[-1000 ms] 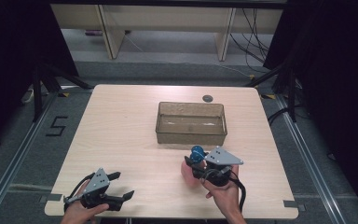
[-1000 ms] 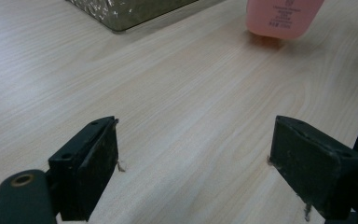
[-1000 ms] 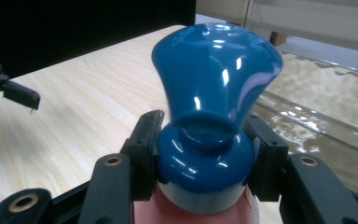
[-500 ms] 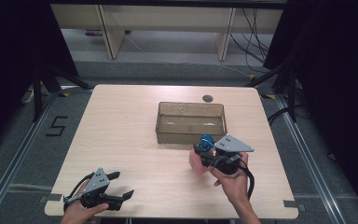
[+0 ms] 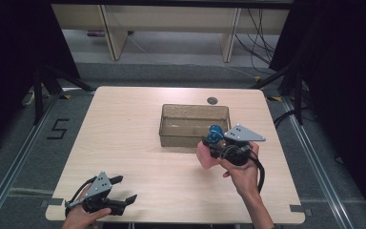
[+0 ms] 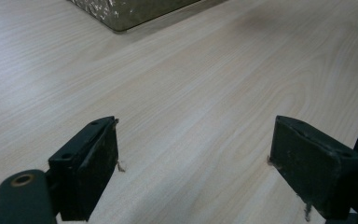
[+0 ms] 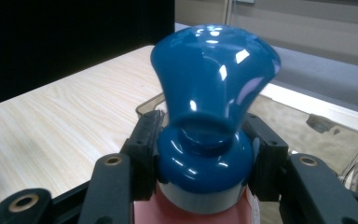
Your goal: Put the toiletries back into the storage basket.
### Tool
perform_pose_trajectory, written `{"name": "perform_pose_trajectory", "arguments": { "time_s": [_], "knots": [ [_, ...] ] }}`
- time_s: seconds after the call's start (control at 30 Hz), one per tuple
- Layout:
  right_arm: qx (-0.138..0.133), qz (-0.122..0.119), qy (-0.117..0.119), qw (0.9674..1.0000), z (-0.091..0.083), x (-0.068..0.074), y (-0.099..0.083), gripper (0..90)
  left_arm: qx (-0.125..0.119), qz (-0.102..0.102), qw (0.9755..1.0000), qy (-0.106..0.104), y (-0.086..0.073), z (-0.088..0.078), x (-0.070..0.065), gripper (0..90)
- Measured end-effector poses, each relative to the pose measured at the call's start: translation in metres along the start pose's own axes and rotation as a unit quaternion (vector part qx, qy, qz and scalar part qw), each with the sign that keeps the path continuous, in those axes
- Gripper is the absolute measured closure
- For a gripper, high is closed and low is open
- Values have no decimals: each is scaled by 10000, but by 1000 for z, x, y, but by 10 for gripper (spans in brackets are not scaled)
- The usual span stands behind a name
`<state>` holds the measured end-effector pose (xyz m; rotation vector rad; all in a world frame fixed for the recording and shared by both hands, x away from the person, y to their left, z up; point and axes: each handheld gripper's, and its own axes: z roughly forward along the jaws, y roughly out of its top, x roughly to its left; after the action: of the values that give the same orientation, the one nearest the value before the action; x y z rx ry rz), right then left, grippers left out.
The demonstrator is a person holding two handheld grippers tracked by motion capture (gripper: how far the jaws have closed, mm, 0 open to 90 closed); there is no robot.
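My right gripper (image 5: 208, 143) is shut on a pink bottle (image 5: 206, 156) with a glossy blue flared cap (image 5: 214, 133). It holds the bottle off the table, just in front of the right front corner of a clear brownish bin (image 5: 194, 107). In the right gripper view the jaws of the right gripper (image 7: 205, 154) clamp the lower ring of the blue cap (image 7: 214, 88), with the pink bottle body (image 7: 198, 212) below and the bin (image 7: 340, 140) behind. My left gripper (image 5: 125, 188) rests open at the table's front left. The left gripper (image 6: 193, 163) has bare wood between its jaws.
The light wooden table (image 5: 124, 129) has the bin at its middle. A small dark round disc (image 5: 212, 100) lies behind the bin. The bin's corner (image 6: 130, 11) appears at the top of the left gripper view. Shelving legs and cables stand beyond the far edge.
My right gripper has risen and moved away from the person toward the bin, carrying the bottle. The left gripper has stayed where it was.
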<state>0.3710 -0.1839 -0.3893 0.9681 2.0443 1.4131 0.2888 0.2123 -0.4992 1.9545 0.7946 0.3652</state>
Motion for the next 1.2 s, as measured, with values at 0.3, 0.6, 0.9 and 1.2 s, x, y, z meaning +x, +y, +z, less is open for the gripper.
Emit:
{"name": "perform_pose_trajectory", "arguments": {
  "time_s": [0.3,0.6,0.9,1.2],
  "knots": [
    [-49,30,-207,9998,-3,-14,15,536,39,63,10000,-18,0,-1,0,147],
    [-100,51,-343,9993,-4,-29,25,536,23,50,10000,0,0,0,0,147],
    [-167,129,-457,9987,5,-41,33,536,-3,8,10000,10,0,0,0,147],
    [-161,274,-511,9982,16,-50,40,536,3,16,10000,3,0,-1,1,147]
  ]
}}
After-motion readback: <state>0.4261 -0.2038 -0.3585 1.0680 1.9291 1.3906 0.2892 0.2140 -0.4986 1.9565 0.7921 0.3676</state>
